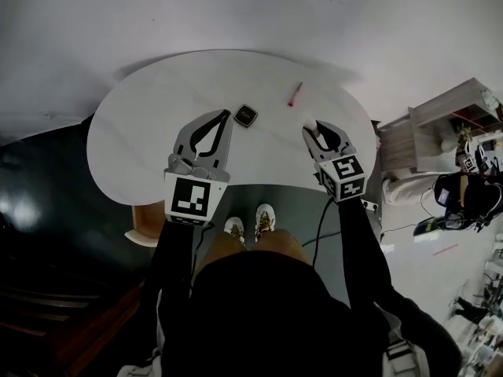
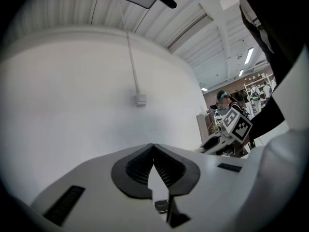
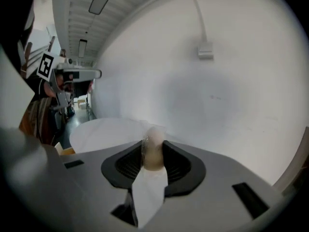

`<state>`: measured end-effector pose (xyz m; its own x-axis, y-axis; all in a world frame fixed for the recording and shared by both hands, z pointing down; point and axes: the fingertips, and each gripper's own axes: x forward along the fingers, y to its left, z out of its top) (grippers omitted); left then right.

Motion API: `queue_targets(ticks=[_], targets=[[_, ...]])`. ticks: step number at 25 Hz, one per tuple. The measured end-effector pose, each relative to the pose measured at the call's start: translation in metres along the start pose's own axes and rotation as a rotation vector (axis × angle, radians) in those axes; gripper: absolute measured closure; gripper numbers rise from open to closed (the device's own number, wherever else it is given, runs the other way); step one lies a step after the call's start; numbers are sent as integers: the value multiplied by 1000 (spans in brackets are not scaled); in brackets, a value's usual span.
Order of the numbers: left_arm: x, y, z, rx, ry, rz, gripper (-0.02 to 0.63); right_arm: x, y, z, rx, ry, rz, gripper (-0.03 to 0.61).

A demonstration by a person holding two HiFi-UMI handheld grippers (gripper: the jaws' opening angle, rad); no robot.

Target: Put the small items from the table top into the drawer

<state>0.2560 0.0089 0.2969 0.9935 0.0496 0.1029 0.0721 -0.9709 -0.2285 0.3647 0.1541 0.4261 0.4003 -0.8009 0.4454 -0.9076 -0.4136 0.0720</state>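
Observation:
My right gripper (image 1: 313, 126) hangs over the right part of the white round table (image 1: 157, 116), shut on a small pale wrapped item (image 3: 153, 148) that stands up between its pads (image 3: 176, 164); the item (image 1: 311, 123) shows as a whitish speck at the fingertips. My left gripper (image 1: 225, 115) is over the table's middle, shut, with nothing between its fingertips (image 2: 153, 147). A small black square item (image 1: 246, 115) lies just right of its tips, and shows again below the closed jaws (image 2: 161, 205). Farther back lies a thin red stick (image 1: 295, 94). A light wooden drawer (image 1: 144, 225) pokes out under the near left edge.
The person's shoes (image 1: 250, 221) stand on the dark floor just short of the table, with a cable (image 1: 322, 225) beside them. A light shelf unit (image 1: 444, 120) and another person (image 1: 464, 191) are off to the right. A white wall (image 2: 96, 105) rises behind the table.

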Motion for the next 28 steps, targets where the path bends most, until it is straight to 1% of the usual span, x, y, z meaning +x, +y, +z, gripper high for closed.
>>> queue_targets(ticks=[3,5,10,12,14,17,21,24,26,28], targets=[[6,-6,6,3,-10,-12,598,-24,0,42,7,-121,-47,454],[10,-10,11,7,-19,-18,598,-42,-2,60,2,-186,-80,454],[17,-17,20,-11,-52,-25,598,-84,-14,81,-22,-315,-175,451],[18,-21,24,-21,-59,-27,598,-97,-17,86,-20,-355,-186,451],[18,-22,26,-27,-61,-15,598,-100,-18,88,-21,-363,-175,449],[14,-20,28,-22,-48,28,598,-94,-16,92,-14,-370,-124,448],[2,-11,24,-20,-20,117,598,-72,-4,102,-27,-388,-15,446],[-18,6,20,-16,-5,199,598,-49,20,113,-46,-396,96,446],[-38,19,17,-27,-6,256,598,-30,44,122,-70,-400,183,445],[-65,35,11,-28,19,334,598,-12,73,133,-100,-413,274,445]])
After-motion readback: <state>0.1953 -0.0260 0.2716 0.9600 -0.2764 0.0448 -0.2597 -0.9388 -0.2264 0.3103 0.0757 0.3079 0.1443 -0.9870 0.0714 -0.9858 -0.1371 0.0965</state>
